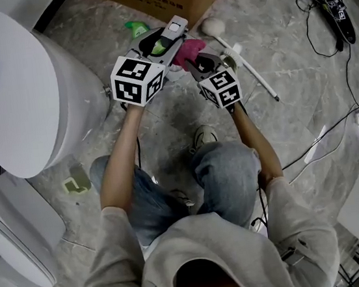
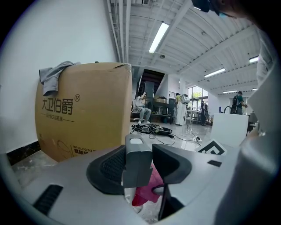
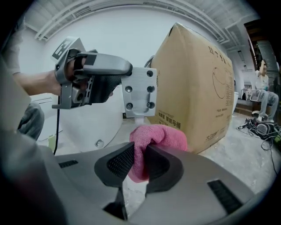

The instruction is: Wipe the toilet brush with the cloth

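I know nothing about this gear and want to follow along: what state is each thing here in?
Left hand-held gripper: shut on the toilet brush handle.
Toilet brush handle: upright, clamped between the jaws, white stem below.
Right hand-held gripper: shut on the pink cloth.
Pink cloth: bunched, pinched between the jaws.
Toilet lid: down.
Cardboard box: standing on the floor, grey rag draped over a top corner.

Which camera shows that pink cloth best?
The right gripper view: the pink cloth fills its centre, pinched between the fingers. The head view shows a small patch; the left gripper view, a scrap.
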Motion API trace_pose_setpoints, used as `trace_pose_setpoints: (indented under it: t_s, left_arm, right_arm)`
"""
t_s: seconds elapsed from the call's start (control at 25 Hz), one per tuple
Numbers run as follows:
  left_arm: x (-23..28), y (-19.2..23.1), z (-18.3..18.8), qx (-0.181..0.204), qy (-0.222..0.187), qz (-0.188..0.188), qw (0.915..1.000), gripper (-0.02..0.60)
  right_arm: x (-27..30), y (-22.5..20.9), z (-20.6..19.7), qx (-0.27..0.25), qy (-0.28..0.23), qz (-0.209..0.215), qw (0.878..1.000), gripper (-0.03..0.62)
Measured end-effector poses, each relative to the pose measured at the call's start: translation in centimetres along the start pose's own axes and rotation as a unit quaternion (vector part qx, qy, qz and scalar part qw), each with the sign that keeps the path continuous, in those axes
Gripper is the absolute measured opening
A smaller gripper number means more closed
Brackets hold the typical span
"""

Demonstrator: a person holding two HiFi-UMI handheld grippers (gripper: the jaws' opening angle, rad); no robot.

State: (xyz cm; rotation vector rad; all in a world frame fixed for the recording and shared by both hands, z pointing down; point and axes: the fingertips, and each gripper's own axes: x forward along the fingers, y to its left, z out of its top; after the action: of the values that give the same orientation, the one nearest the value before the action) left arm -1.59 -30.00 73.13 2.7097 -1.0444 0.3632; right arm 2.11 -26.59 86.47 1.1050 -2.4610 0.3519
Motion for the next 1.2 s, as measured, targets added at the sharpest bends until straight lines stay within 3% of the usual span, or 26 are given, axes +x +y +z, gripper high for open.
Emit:
trace_pose_setpoints:
  t_s: [0.36, 0.88, 1.2]
  left_arm:
    - [-0.1, 0.2, 0.0, -0.005, -0.002, -0.002, 1.0, 0.207]
    - [-0.2, 0.1, 0.0, -0.005, -0.007, -0.007, 0.9999, 0.207]
    - [-0.3, 0.1, -0.1, -0.01, -0.011, -0.007, 0.9999, 0.207]
  right_arm:
    - [1.5, 0.3, 0.5, -0.003, 0.0, 0.007, 1.0, 0.086]
    - [5.1, 0.3, -5.9, 0.031, 0.075, 0.018, 0.996, 0.086]
    - [5.8, -0.1, -7.6, 0.041, 0.097, 0.019, 0.994, 0.086]
